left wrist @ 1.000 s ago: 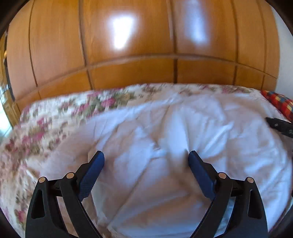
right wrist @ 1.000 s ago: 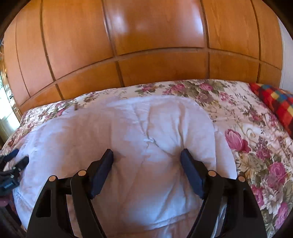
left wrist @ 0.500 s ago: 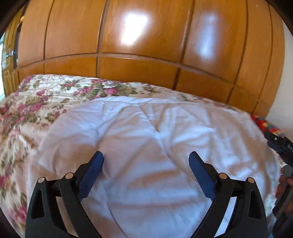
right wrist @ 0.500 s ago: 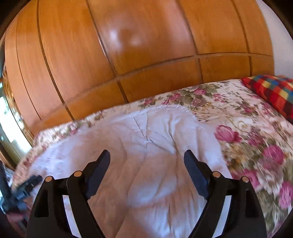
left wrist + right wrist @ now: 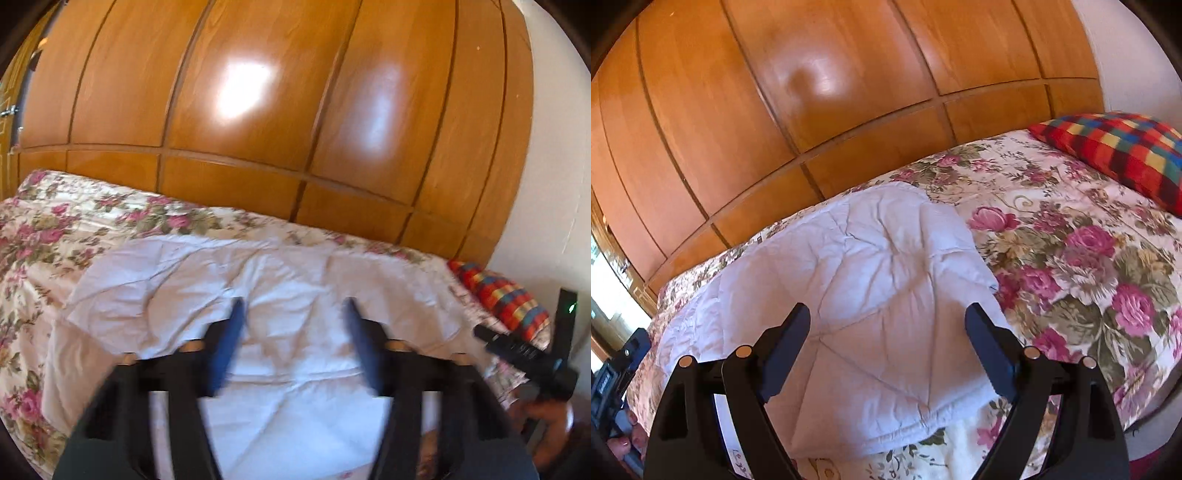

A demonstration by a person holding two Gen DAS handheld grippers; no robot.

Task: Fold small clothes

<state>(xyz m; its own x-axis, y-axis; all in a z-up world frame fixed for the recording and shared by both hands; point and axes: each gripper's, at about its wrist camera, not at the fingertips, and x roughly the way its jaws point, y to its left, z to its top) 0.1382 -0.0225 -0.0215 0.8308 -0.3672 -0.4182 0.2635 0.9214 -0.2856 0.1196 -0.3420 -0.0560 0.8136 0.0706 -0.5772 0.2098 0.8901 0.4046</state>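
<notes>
A white crumpled garment (image 5: 280, 295) lies spread flat on the floral bedspread (image 5: 44, 236). It also shows in the right wrist view (image 5: 871, 295). My left gripper (image 5: 293, 343) hovers above the garment's near middle, open and empty; its image is motion-blurred. My right gripper (image 5: 888, 350) hovers over the garment's near right part, open and empty. The right gripper shows at the right edge of the left wrist view (image 5: 524, 354), and the left one at the left edge of the right wrist view (image 5: 613, 373).
A glossy wooden wardrobe (image 5: 258, 110) stands right behind the bed. A red checked pillow (image 5: 1115, 147) lies at the bed's right end, also in the left wrist view (image 5: 506, 299). A white wall (image 5: 546, 184) is on the right.
Both grippers have drawn back and risen from the garment, so more wardrobe shows. The left gripper's fingers stand closer together than before. The garment has not moved.
</notes>
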